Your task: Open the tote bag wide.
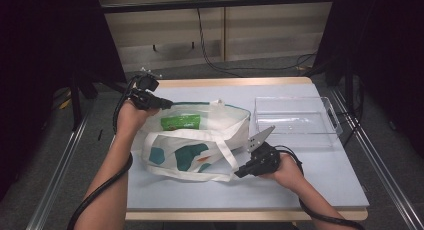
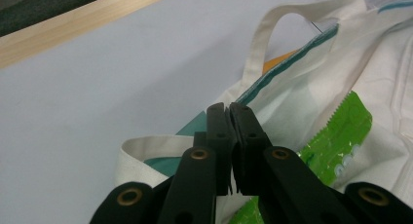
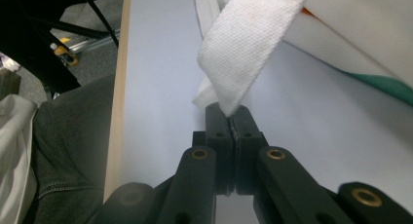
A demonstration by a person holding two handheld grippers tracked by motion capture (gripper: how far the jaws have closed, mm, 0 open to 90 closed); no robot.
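Left gripper (image 2: 229, 109) clamped on tote bag (image 1: 200, 145) rim, right gripper (image 3: 233, 118) clamped on its strap (image 3: 248, 44): uneven pull risks tipping green packet (image 1: 181, 122) out toward table's (image 1: 320, 185) far edge.

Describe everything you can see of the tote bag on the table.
The tote bag is off-white woven cloth with teal and orange patches, teal trim at the mouth and flat webbing straps. It lies slumped on its side on the pale blue table, mouth open, a green packet inside. The left gripper is shut on the trimmed rim, the right gripper on one strap. A clear plastic tray stands beside it.
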